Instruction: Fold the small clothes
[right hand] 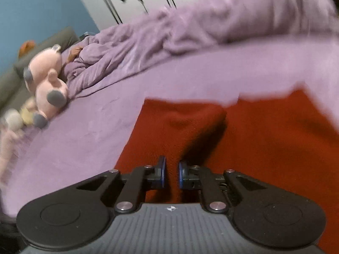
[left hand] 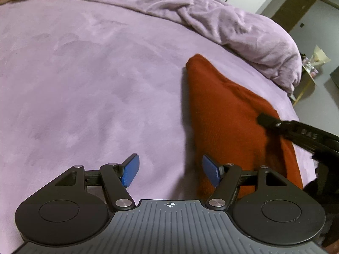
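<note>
A: Left wrist view: the left gripper point(left hand: 169, 172) hangs wide and empty over the purple bedsheet point(left hand: 84, 84). The red knit garment point(left hand: 228, 114) lies just right of its fingers, long axis running near to far.

B: Right wrist view: the right gripper point(right hand: 170, 174) sits over that garment, narrowed to a slit; whether cloth is pinched, I can't tell. It's nearer. Only here shows a pink plush toy point(right hand: 45, 80) far left.

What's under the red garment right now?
The red garment lies on the purple bedsheet. Nothing else shows at its edges; whatever sits beneath its middle is covered.
</note>
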Motion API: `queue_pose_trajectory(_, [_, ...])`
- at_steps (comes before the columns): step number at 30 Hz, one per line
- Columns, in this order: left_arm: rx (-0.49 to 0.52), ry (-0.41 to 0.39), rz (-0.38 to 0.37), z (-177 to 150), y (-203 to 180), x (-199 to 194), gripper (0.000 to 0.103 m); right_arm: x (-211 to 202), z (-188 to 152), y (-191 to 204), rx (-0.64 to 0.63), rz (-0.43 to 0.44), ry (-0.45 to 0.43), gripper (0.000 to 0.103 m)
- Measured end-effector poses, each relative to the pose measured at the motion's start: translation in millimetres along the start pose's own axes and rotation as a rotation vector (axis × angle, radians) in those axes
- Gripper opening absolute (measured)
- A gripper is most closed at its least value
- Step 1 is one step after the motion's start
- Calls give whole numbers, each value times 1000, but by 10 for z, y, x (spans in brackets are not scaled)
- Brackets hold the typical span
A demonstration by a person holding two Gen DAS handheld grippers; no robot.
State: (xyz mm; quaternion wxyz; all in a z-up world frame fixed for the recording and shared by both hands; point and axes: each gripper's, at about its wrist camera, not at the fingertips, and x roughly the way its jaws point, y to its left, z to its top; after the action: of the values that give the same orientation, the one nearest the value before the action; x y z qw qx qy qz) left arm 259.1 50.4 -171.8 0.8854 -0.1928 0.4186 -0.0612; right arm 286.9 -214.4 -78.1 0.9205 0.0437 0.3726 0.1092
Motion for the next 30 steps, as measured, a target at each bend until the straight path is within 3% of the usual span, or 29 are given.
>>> queue_pose_trajectory(2, [24,-12,0,-5,-79,52,72,-47,0,-69,-14,-33,-31,10])
queue_pose_trajectory(5, [75,25,12,-65,-216,236,72,216,-171,-389,34,-113,96,10])
queue_pose_trajectory(9, [139,25,37,-138,-270,307,71,29,-180,-570,90,-45,64,16])
queue_pose_trajectory(10, [138,26,32,-141,-256,306,71,-77,-167,-608,94,-37,35,27])
queue_pose_trajectory(11, [133,26,25,-139,-236,307,71,-148,-159,-653,106,-36,17,50])
queue_pose_trajectory(13, [125,26,21,-137,-221,318,71,-206,-152,-826,180,-14,6,71])
queue_pose_trajectory(17, [136,21,36,-158,-256,330,71,-77,-173,-1188,419,54,33,68])
queue_pose_trajectory(20, [149,20,48,-162,-277,341,71,51,-122,-1172,439,106,62,68])
queue_pose_trajectory(22, [151,23,52,-151,-282,355,71,175,-89,-1119,472,185,91,68])
queue_pose_trajectory(25, [158,24,55,-150,-287,372,71,361,-40,-1005,489,216,124,67])
queue_pose_trajectory(30, [198,22,68,-184,-314,372,71,459,22,-732,336,81,167,24])
